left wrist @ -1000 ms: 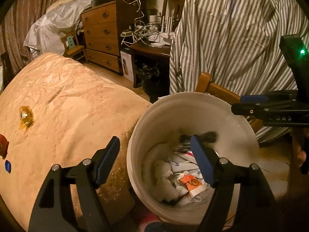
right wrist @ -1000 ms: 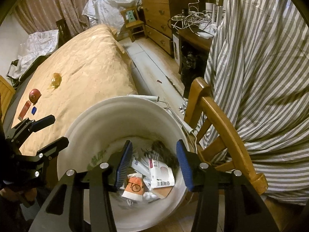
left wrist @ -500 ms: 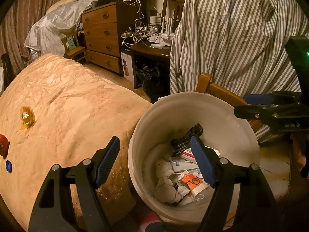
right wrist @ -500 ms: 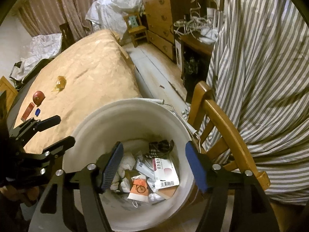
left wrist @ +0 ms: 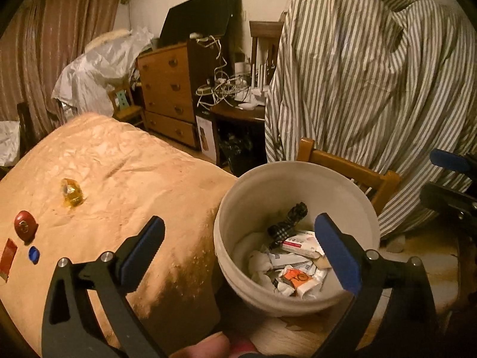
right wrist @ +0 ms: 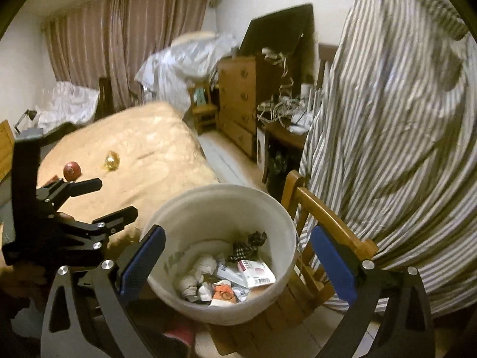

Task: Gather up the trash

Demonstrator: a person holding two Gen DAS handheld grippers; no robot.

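Both hand-held grippers, left [left wrist: 238, 244] and right [right wrist: 237, 256], hover spread apart and empty above the round white plastic bucket [left wrist: 256, 179] (paper trash inside); crumpled yellow wrapper [left wrist: 71, 194] lies left of it.

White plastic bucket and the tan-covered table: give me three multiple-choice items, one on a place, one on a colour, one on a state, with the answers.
1. Where does the dark checked cloth scrap lie?
A. inside the white plastic bucket
B. on the tan-covered table
C. on the wooden chair

2. What colour is the small bottle cap on the table?
A. green
B. blue
C. white

3. How does the right gripper stand?
A. shut on a tissue
B. shut on the bucket's rim
C. open, holding nothing

Answers: 1 A, it rests on the trash against the inner wall; 2 B, plainly blue beside the round red lid; 3 C, its blue pads stand wide apart.
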